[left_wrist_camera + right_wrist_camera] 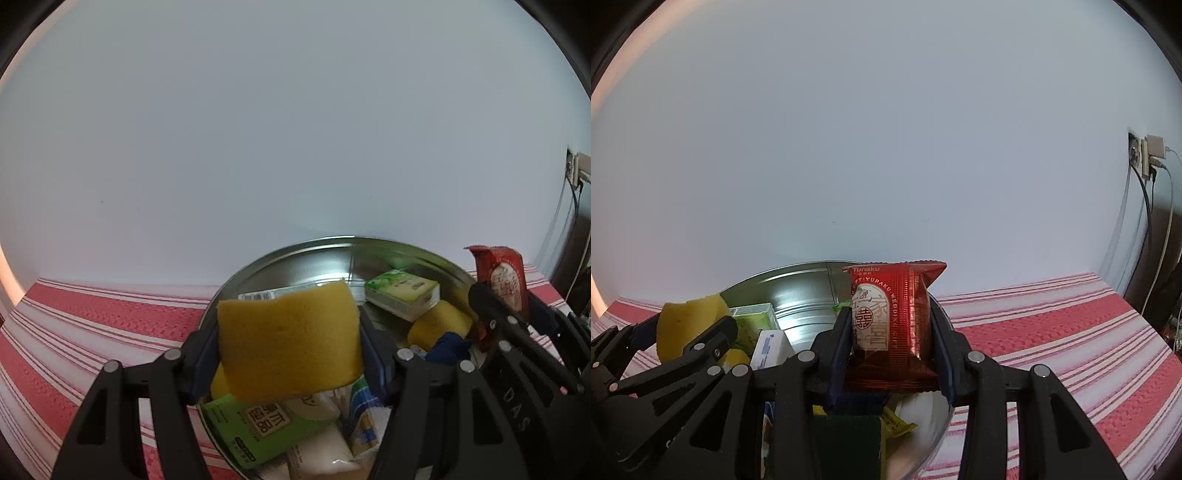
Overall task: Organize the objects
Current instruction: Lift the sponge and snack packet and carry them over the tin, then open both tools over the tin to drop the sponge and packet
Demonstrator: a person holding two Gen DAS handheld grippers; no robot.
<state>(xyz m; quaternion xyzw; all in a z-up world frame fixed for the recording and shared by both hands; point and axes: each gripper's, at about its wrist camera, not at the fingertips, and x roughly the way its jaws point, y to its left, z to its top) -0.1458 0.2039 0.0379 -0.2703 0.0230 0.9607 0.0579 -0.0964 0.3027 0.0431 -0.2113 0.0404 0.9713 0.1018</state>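
While each hand-held gripper clamps a sponge (288, 339) or red packet (892, 328), the metal bowl (295, 258) holds cartons.

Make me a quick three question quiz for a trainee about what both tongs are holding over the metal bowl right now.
1. True or false: the left tongs grip a yellow rectangular sponge.
2. What do the right tongs hold? A) green carton B) red foil snack packet C) blue cloth
3. Fill in: both items are above the round ____ bowl on the red-and-white striped cloth.

Key: 1 true; 2 B, the red foil snack packet; 3 metal.
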